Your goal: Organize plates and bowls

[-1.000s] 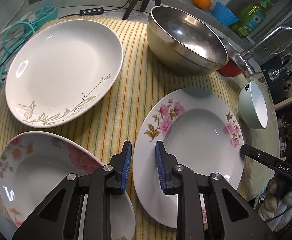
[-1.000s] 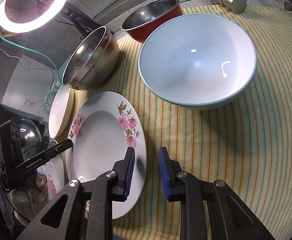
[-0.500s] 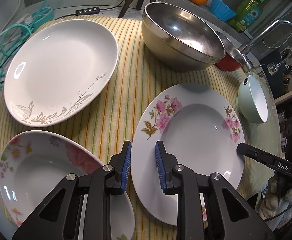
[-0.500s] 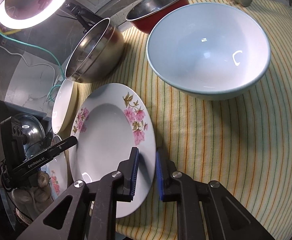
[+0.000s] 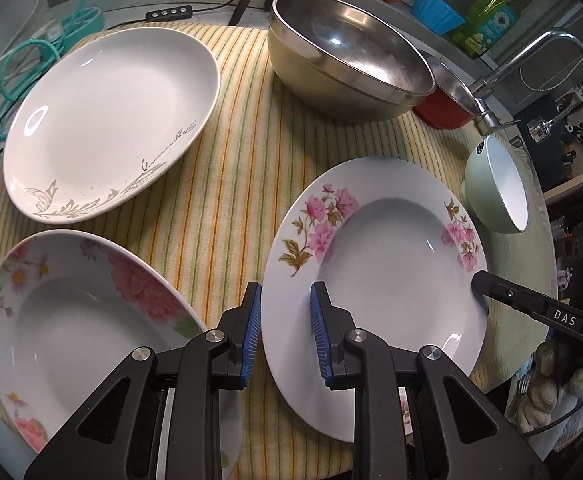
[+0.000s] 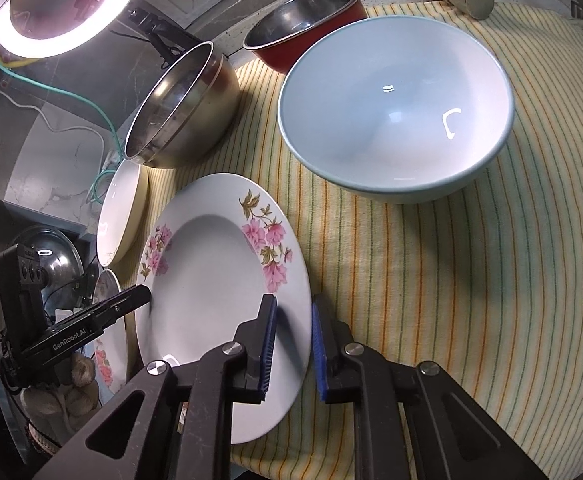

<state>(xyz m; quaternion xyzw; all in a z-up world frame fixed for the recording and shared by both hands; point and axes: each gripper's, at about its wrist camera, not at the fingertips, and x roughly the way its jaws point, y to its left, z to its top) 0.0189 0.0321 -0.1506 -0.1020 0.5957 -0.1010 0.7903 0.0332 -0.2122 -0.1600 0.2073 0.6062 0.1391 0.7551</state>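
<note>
A white plate with pink flowers (image 5: 379, 264) lies on the striped cloth (image 5: 227, 184). My left gripper (image 5: 285, 336) is shut on its left rim, one pad outside the edge and one on the inner face. My right gripper (image 6: 293, 336) is shut on the opposite rim of the same plate (image 6: 211, 280), with the edge between its blue pads. A white plate with a gold leaf pattern (image 5: 107, 120) lies at the back left. A plate with large pink blooms (image 5: 83, 320) lies at the front left. A pale blue bowl (image 6: 395, 108) stands upright beyond the right gripper.
A large steel bowl (image 5: 347, 52) and a red pot (image 5: 443, 108) stand at the back of the cloth. A faucet (image 5: 531, 56) rises at the back right. Cables (image 5: 19, 64) lie off the cloth's left edge. A ring light (image 6: 63, 8) glows at the far left.
The right gripper's jaws have closed onto the flowered plate's rim. The flowered plate has kept its place between both grippers while the other dishes slid slightly left in both views.
</note>
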